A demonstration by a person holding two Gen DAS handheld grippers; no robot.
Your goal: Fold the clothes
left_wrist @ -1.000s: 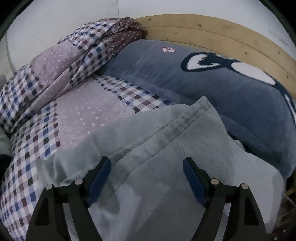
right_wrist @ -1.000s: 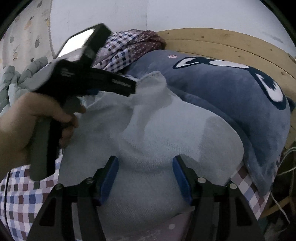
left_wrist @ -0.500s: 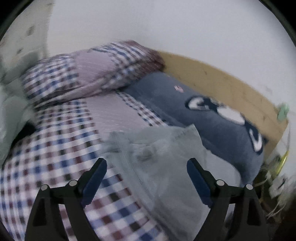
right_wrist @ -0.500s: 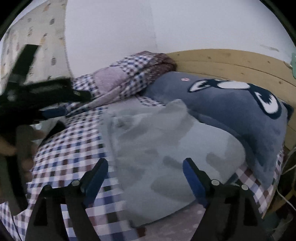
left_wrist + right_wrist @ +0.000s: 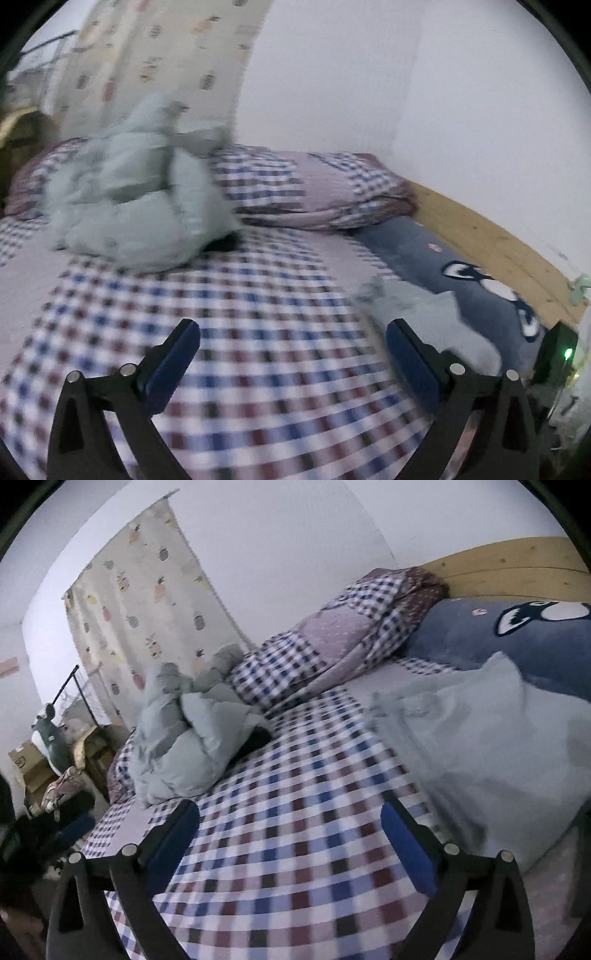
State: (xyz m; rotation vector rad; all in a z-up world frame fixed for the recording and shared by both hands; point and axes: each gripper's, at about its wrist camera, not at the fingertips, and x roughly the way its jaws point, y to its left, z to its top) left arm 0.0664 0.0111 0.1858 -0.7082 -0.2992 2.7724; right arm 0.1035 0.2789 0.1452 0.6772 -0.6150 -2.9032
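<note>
Where the checked bedsheet (image 5: 295, 849) spreads: far left, crumpled pale green clothes pile (image 5: 184, 753); centre, left tool (image 5: 293, 363) and right tool (image 5: 290, 843) wide open, empty, above sheet; right, flat pale grey-green garment (image 5: 491, 753) against navy plush pillow (image 5: 517, 642).
</note>
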